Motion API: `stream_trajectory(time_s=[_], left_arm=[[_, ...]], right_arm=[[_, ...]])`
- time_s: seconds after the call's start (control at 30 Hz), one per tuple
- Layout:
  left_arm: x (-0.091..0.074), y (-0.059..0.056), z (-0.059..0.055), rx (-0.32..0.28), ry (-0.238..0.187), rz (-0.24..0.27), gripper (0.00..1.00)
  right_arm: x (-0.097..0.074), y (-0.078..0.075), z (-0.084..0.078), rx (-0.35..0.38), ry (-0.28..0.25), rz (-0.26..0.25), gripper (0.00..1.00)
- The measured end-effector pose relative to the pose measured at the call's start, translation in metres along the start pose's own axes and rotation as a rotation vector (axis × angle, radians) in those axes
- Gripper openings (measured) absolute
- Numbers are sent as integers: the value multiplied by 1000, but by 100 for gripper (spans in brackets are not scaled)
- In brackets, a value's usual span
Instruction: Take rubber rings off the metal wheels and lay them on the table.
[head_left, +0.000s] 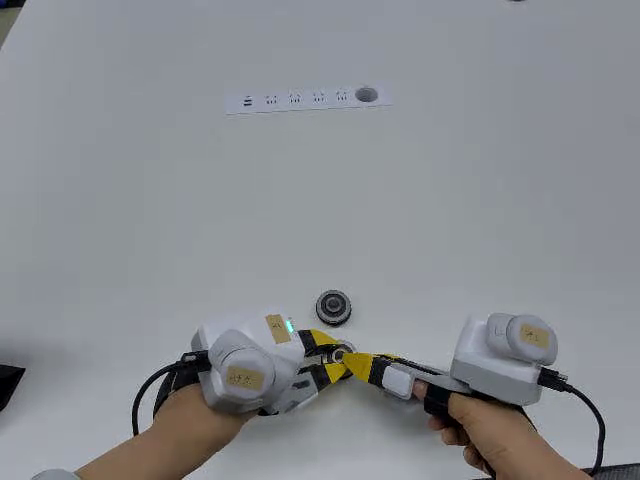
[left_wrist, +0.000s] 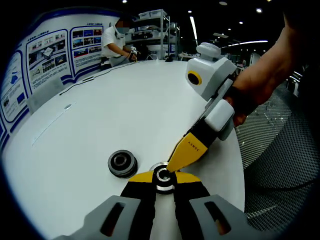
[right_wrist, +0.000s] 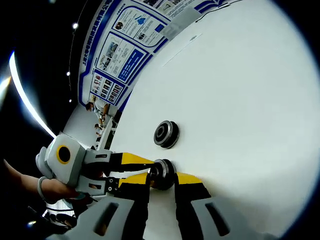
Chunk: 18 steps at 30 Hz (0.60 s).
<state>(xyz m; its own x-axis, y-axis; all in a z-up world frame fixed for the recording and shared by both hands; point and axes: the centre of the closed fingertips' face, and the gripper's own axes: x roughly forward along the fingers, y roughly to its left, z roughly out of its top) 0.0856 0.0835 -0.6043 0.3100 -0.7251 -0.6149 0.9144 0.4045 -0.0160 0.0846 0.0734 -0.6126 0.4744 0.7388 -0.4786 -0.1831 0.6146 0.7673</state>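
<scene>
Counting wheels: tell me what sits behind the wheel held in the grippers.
A second wheel lies flat on the table, apart from the held wheel. The jaws hide the held wheel's sides.

I had the white table (head_left: 450, 230) evenly bright and sharp in the head view, ceiling strip lights (left_wrist: 192, 27) glaring above a dim background, fisheye edges bending hard, shadows soft.

Held wheel (head_left: 341, 354) mostly covered by both grippers' yellow fingers (head_left: 358, 364); can't tell if a rubber ring sits on it. Black object (head_left: 8, 384) cut off at table (head_left: 450, 200) left edge. Wall posters (right_wrist: 120, 55): text too small to read.
</scene>
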Motion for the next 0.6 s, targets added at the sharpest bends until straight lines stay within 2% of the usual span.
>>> stream_trajectory(time_s=[0.03,0.2,0.6], left_arm=[[0,0,0,-1,-1,1,13],[0,0,0,-5,-3,0,13],[-1,-1,2,-11,-7,0,13]], right_arm=[[0,1,2,-1,-12,3,21],[1,4,2,-1,-5,17,21],[-2,6,4,-47,3,11,20]])
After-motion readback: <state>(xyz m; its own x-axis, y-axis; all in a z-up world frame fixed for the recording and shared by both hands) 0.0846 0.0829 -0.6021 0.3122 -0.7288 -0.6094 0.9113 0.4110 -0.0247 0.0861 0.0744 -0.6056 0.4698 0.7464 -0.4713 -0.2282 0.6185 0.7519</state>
